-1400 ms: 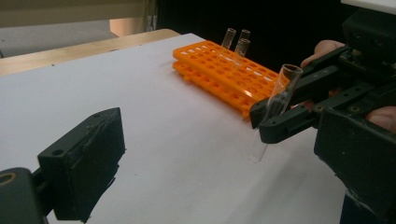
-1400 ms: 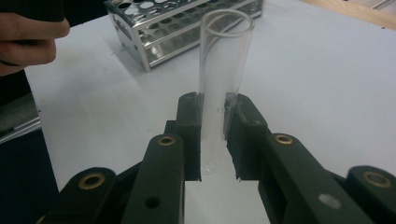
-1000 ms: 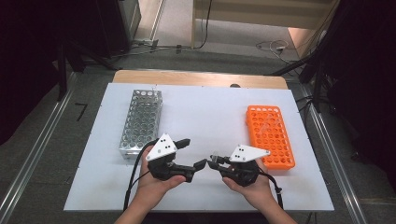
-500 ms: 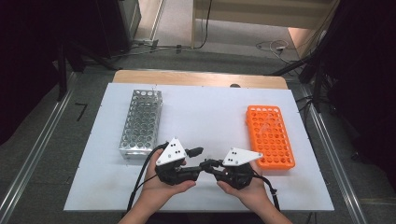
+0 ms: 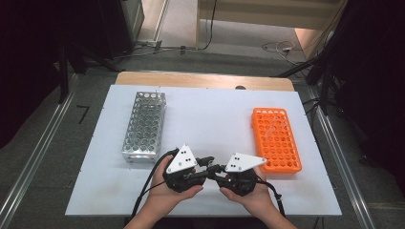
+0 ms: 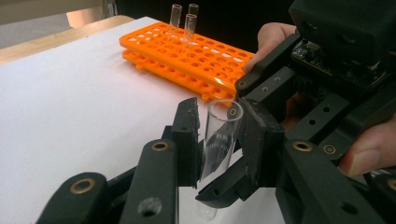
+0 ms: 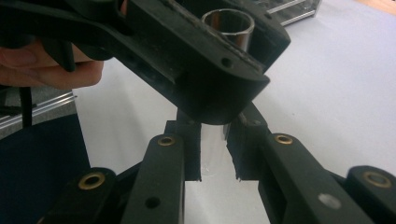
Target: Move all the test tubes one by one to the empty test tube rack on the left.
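Observation:
At the front middle of the white table my two grippers meet tip to tip, the left gripper (image 5: 208, 163) and the right gripper (image 5: 216, 171), each held in a hand. Between them stands a clear test tube (image 6: 218, 140), upright and open end up. In the left gripper view my left gripper (image 6: 218, 122) has its pads against the tube's upper part; its jaws have just been closing on it. In the right gripper view my right gripper (image 7: 214, 151) is shut on the tube's lower part, below the tube's rim (image 7: 229, 18).
An orange tube rack (image 5: 276, 140) lies at the right, with three clear tubes (image 6: 189, 23) standing at its far end. A metal tube rack (image 5: 143, 126) lies at the left. The white table top (image 5: 210, 109) stretches between the racks.
The two hands have come together at the front middle. The left gripper's jaws, open a second ago, now stand closed around the tube that the right gripper holds.

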